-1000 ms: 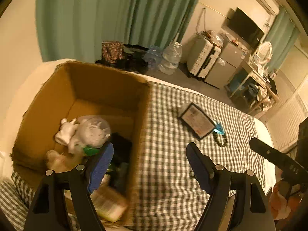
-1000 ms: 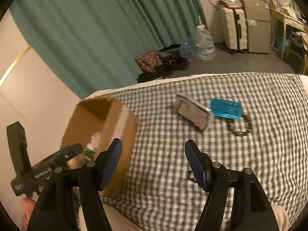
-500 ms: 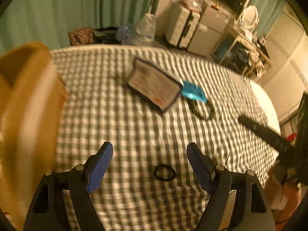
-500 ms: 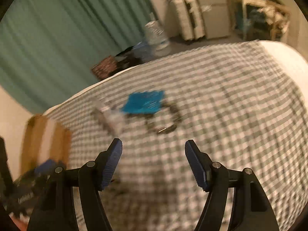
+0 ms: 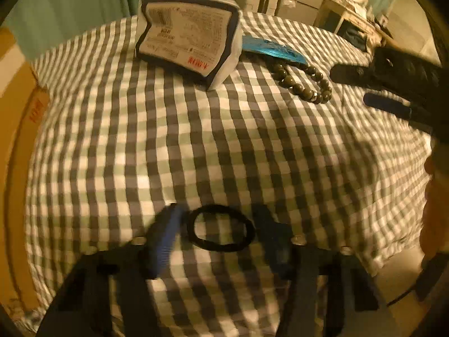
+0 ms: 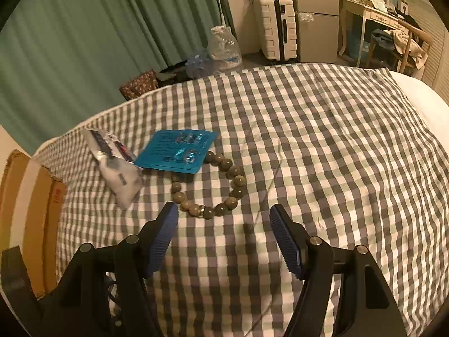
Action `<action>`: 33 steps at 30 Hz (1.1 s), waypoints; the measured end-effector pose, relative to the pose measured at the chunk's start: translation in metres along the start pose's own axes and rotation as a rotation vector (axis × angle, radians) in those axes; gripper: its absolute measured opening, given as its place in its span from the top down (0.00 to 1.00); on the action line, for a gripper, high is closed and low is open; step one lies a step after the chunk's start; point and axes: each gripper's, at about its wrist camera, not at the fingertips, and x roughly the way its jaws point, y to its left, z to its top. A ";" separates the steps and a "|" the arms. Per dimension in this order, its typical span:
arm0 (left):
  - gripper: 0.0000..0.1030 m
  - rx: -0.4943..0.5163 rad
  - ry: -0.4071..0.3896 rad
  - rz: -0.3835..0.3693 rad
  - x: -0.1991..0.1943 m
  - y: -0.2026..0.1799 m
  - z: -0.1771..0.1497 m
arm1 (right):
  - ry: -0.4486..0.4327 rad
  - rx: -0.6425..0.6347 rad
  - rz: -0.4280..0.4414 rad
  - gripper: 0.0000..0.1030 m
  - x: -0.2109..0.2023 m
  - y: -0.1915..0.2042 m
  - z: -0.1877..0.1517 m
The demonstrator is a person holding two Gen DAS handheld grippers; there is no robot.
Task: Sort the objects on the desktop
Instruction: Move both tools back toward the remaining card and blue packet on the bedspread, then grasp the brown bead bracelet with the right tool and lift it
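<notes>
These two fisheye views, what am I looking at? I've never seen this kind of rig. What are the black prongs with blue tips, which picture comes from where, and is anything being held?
No robot here: a person holds a two-finger gripper in each hand, with a camera on each looking along its fingers. The blue pads are the fingertips.

One view is from the left gripper, pointing down at a checked cloth. A black hair tie lies flat between its jaws, which have just been closing; the blurred pads do not visibly press on it yet. The right gripper is open and empty, just short of a bead bracelet.

Also on the cloth: a blue blister pack overlapping the bracelet and a white packet. A cardboard box sits at the left edge.
</notes>
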 end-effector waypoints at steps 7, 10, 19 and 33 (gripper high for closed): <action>0.94 0.020 -0.032 -0.019 -0.007 -0.001 -0.003 | 0.038 -0.020 -0.004 0.60 0.022 -0.003 0.012; 0.95 0.009 -0.032 -0.031 -0.012 0.003 -0.005 | 0.076 -0.017 -0.033 0.63 0.038 -0.006 0.014; 0.96 -0.010 -0.061 -0.061 -0.063 0.030 -0.009 | 0.104 0.126 0.050 0.89 0.025 -0.037 0.008; 0.96 -0.046 -0.172 -0.018 -0.133 0.027 0.003 | -0.028 0.107 0.243 0.89 -0.100 -0.008 -0.021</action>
